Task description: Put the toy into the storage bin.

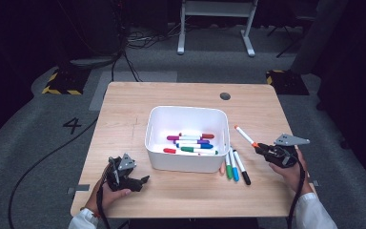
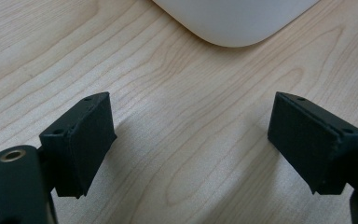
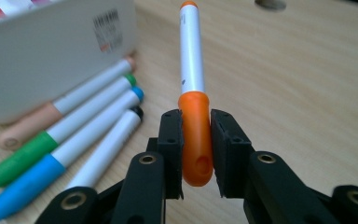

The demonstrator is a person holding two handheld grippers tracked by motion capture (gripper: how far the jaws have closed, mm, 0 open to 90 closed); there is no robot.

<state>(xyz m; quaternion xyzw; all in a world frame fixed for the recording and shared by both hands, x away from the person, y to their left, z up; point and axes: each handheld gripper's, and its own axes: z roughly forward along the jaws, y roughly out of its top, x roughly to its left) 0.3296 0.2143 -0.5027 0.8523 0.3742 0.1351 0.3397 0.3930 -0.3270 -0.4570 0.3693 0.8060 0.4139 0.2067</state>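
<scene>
An orange-capped white marker (image 1: 245, 135) (image 3: 192, 74) is clamped by its cap in my right gripper (image 1: 262, 149) (image 3: 196, 140), held just above the table to the right of the white bin (image 1: 187, 164). The bin (image 3: 51, 56) holds several markers (image 1: 193, 143). Beside its right front corner lie several loose markers: peach (image 3: 32, 122), green (image 1: 228, 169) (image 3: 42, 144), blue (image 1: 234, 168) (image 3: 60, 158) and black (image 1: 242, 168) (image 3: 109, 144). My left gripper (image 1: 140, 180) (image 2: 191, 149) rests open at the table's front left, with bare wood between its jaws and the bin's corner (image 2: 233, 23) ahead.
The wooden table (image 1: 124, 105) has a round grommet hole (image 1: 225, 96) at the back right. Beyond the table are a white desk frame (image 1: 217, 28), cables on the grey floor and yellow-black striped floor marks (image 1: 62, 83).
</scene>
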